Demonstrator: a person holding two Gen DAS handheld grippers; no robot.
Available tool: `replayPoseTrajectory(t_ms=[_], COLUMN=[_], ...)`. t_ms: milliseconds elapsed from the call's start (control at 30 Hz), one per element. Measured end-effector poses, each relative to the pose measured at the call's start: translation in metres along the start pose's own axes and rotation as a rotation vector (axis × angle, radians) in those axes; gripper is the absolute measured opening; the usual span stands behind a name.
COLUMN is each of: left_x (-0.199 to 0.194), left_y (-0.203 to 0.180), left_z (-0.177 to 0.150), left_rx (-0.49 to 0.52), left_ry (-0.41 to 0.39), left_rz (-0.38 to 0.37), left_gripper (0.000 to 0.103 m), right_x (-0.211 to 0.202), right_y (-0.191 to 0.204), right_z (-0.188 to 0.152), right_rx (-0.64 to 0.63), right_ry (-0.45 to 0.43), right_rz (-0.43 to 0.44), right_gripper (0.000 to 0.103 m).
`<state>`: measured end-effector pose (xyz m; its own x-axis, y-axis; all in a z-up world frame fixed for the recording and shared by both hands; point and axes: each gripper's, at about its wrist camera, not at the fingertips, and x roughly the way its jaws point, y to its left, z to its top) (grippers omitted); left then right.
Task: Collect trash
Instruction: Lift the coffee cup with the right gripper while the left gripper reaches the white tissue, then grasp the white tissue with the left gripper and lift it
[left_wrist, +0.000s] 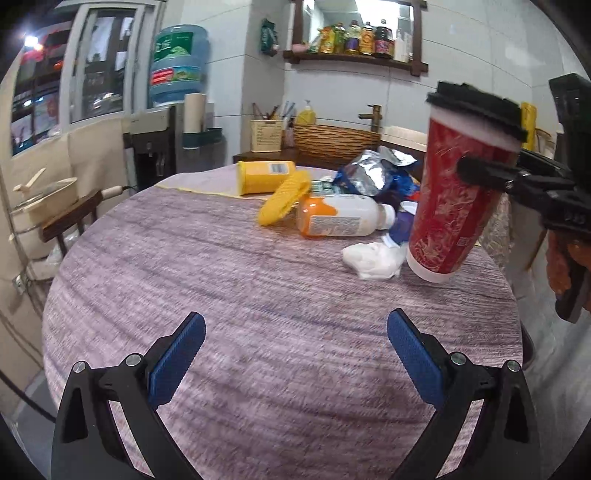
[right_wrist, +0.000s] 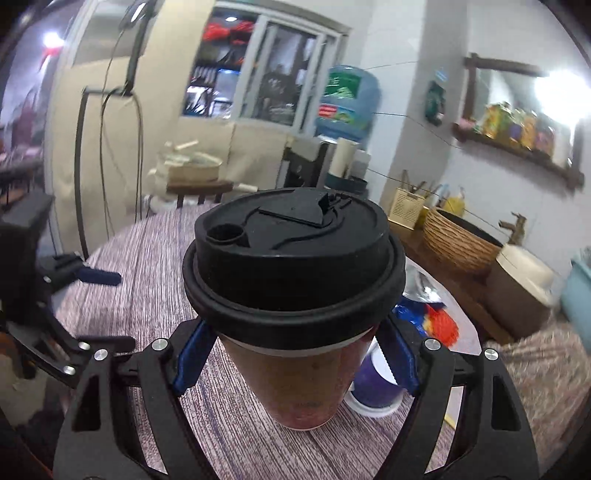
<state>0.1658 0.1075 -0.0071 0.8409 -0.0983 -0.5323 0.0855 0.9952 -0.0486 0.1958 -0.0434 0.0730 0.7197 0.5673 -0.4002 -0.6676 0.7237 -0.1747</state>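
A red paper cup (left_wrist: 450, 206) with a black lid (right_wrist: 295, 251) hangs tilted at the right of the round table (left_wrist: 221, 277), its base just over the cloth. My right gripper (right_wrist: 293, 332) is shut on it below the lid, one blue pad on each side. My left gripper (left_wrist: 295, 317) stands open over the bare near part of the table, with nothing between its fingers. Beyond it lie a crumpled white tissue (left_wrist: 373, 258), an orange-and-white bottle (left_wrist: 336, 219) on its side, a yellow can (left_wrist: 264, 177), a yellow ridged lid (left_wrist: 282, 201), a foil bag (left_wrist: 373, 171) and a small purple cup (right_wrist: 373, 380).
A wicker basket (left_wrist: 336, 140) and a utensil holder (left_wrist: 266, 134) stand on the counter behind the table. A water jug (left_wrist: 179, 62) is on its dispenser at the back left. A wooden chair (left_wrist: 70, 218) is at the table's left edge.
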Motion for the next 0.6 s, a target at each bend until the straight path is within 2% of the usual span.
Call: replayPoseTrajectory(t_ms=[200,333,467,533,600], left_x=[0.041,0.087,0.129,0.144,0.155], left_y=[-0.027,-0.052,-0.076,-0.082,-0.085], left_z=[0.029,0.044,0.051,0.052,0.05], left_rx=[0.091,0.157,0.212,0.233,0.23], left_ry=[0.064,0.167,0.265,0.289,0.329], left_rz=[-0.13,-0.223,-0.245,-0.215,-0.219], left_gripper=[0.092,0.083,0.081,0.067,0.062], right_x=[-0.029,-0.05,-0.071,-0.078,-0.086], right_y=[-0.022,-0.032,-0.041,-0.044,-0.048], right_z=[-0.01,-0.019,-0.031,-0.036,-0.042], right_rx=[0.098,0.131,0.161,0.166,0.179], right_ry=[-0.016,-0.027,-0.039,-0.039,-0.039], right_rz=[-0.035,-0.064,-0.088,-0.115,-0.135], right_gripper=[0.08,0.08,0.08,0.08,0.08])
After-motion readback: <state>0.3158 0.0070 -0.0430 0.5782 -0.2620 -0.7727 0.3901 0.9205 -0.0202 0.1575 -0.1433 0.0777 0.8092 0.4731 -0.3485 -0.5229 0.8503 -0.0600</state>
